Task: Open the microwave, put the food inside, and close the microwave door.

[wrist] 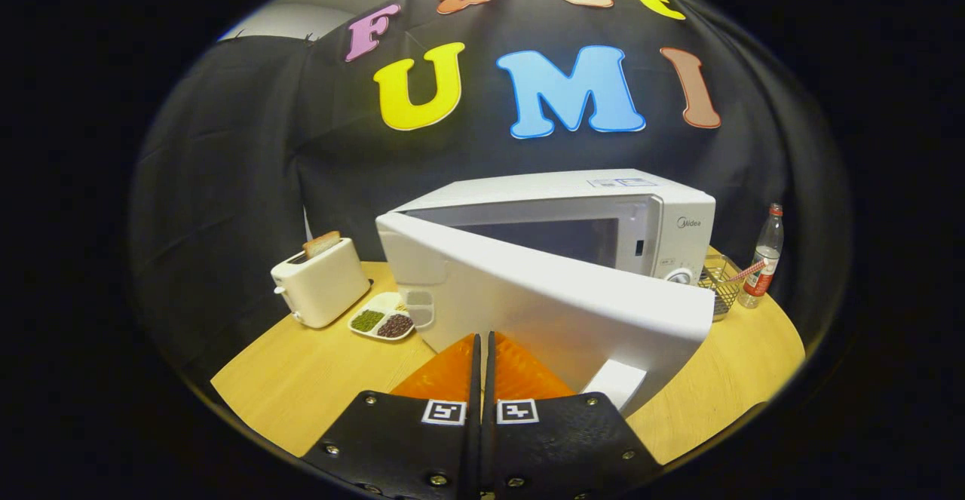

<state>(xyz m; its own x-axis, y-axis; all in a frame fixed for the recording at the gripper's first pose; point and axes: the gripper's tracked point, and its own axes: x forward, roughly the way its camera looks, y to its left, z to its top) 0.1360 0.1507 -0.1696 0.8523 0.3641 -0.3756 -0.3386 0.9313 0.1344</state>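
Closed fingers (482,345) against microwave door (558,311)

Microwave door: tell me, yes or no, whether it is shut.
No. The microwave door stands swung out from the microwave, just ahead of the closed fingers, leaving the cavity exposed.

Brand "Midea" on microwave (682,222) control panel, bottle (763,259) label unreadable

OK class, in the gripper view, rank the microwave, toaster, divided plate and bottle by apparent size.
1. microwave, door open, nearest the shut gripper
2. toaster
3. divided plate and bottle: too alike to rank.
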